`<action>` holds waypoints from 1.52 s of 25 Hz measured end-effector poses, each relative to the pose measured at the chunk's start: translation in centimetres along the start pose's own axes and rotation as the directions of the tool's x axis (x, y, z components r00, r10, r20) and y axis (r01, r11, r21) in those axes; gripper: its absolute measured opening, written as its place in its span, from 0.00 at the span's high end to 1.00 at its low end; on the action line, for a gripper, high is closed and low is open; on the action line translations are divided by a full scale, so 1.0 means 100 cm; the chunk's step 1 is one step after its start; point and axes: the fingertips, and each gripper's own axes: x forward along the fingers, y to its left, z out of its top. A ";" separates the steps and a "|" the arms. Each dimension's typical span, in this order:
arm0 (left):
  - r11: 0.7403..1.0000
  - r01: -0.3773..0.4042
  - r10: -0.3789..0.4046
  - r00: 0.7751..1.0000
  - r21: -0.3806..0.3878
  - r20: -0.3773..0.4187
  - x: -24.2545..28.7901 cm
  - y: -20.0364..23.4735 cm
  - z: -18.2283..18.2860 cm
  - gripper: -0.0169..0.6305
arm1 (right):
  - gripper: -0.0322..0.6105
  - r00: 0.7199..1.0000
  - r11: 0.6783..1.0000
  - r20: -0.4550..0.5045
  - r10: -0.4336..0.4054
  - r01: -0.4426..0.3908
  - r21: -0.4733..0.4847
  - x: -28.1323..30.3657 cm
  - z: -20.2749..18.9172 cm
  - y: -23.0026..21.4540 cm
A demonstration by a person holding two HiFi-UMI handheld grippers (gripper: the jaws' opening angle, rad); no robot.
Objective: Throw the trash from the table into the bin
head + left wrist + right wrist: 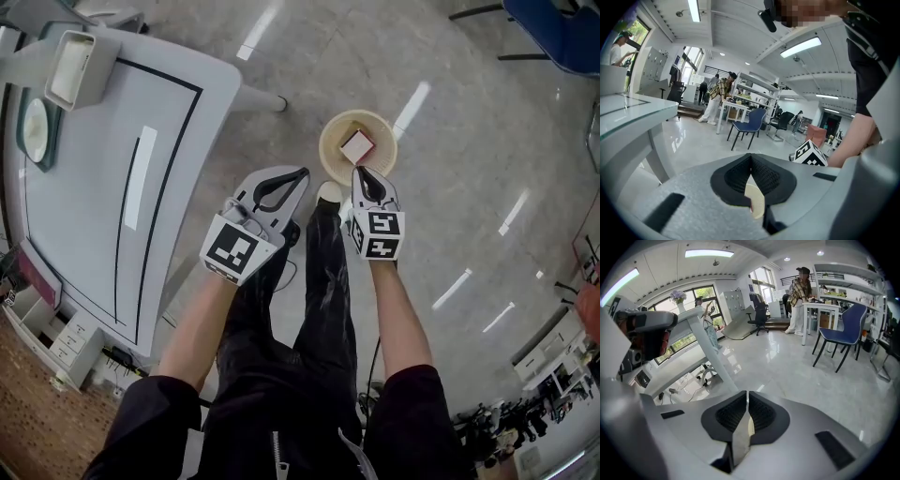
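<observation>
Bin (324, 141): a round, cream-coloured bin is seen from above. It stands upright on the floor (469, 187) with its mouth facing up, apart from the right edge of the table (84, 206) and just beyond the person's shoe (328, 191).
Trash: a small box (356, 147) with a pale top and reddish sides lies inside the bin, about the middle of its bottom and clear of the rim.
Trash axis: the box is seen as nearly square, with its corners turned skew to the table's right edge. No long axis or pointing end can be told.
Left gripper (303, 173): it is held over the floor, between the table's right edge and the bin. Its jaws are pressed together at the tips, and nothing is seen clamped.
Right gripper (360, 171): it is pointed down, with its tips at the bin's near rim in the head view. Its jaws are closed on each other, with nothing gripped.
</observation>
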 end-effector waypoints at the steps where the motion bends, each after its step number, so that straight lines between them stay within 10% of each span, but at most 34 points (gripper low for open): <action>1: 1.000 0.001 -0.001 1.000 0.014 0.010 -0.002 0.000 0.004 0.96 | 0.92 1.000 1.000 0.004 0.005 -0.005 -0.008 -0.002 0.005 0.003; 23: 0.990 -0.138 0.137 0.979 0.000 0.150 -0.101 -0.008 0.090 0.96 | 0.92 0.969 0.971 0.147 0.197 -0.172 -0.168 -0.094 0.140 0.121; 38: 0.940 -0.331 0.340 0.895 -0.080 0.290 -0.247 0.003 0.147 0.96 | 0.93 0.905 0.897 0.188 0.382 -0.313 -0.313 -0.172 0.224 0.269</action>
